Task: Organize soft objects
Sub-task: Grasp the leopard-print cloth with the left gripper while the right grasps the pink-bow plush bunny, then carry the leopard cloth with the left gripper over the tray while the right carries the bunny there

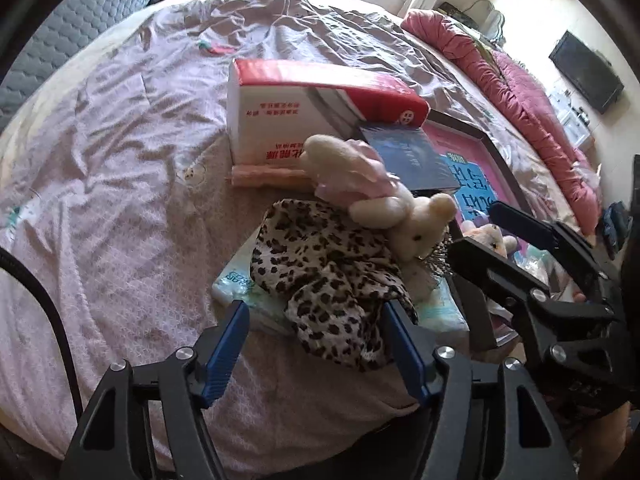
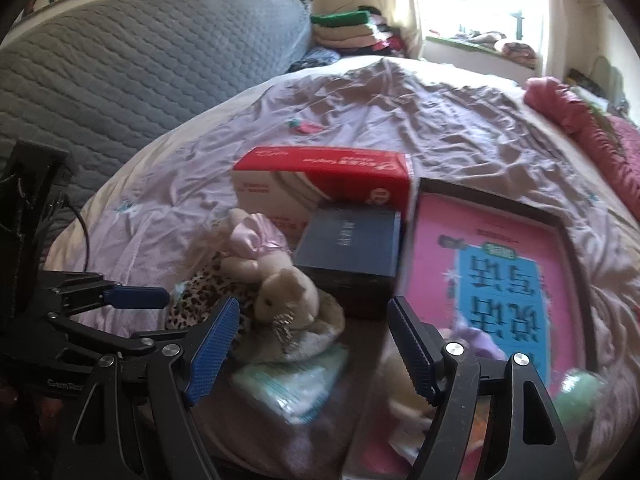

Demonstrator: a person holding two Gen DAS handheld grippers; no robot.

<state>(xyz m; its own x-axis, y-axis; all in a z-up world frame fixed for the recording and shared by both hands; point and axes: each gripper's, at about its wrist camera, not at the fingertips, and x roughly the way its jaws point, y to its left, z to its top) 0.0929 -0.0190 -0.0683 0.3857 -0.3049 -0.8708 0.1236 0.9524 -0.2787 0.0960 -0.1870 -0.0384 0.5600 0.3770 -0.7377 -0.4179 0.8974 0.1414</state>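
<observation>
A cream plush bear (image 1: 404,216) in a pink satin dress is seen lying on its side on a bed covered by a rumpled pale pink sheet (image 1: 120,184), its head turned toward the lower right of the left wrist view. Beneath and beside it a leopard-print cloth (image 1: 332,280) is bunched, and both are resting on a soft pale green-and-white tissue pack (image 1: 236,284). The left gripper (image 1: 316,344) is held low over this pile with its blue-padded fingers spread wide; the leopard-print cloth lies between them, and its near edge touches the right-hand pad, though nothing is pinched. In the right wrist view the right gripper (image 2: 316,344) is likewise shown with its fingers spread apart and nothing clamped, the plush bear (image 2: 280,300) and the tissue pack (image 2: 296,384) being just ahead of its left finger. Behind the bear a red-and-white carton (image 1: 304,108) is stood on the sheet, and a dark blue box (image 2: 352,248) is set just beside it, touching its front. To the right of the dark blue box a dark-framed pink board with a blue printed panel (image 2: 492,272) lies flat. A small purple plush toy (image 2: 476,340) is seen on the board near the right gripper, blurred. A pink ruffled quilt (image 1: 528,108) is heaped along the far edge of the bed, and a grey quilted headboard (image 2: 120,64) stands behind.
</observation>
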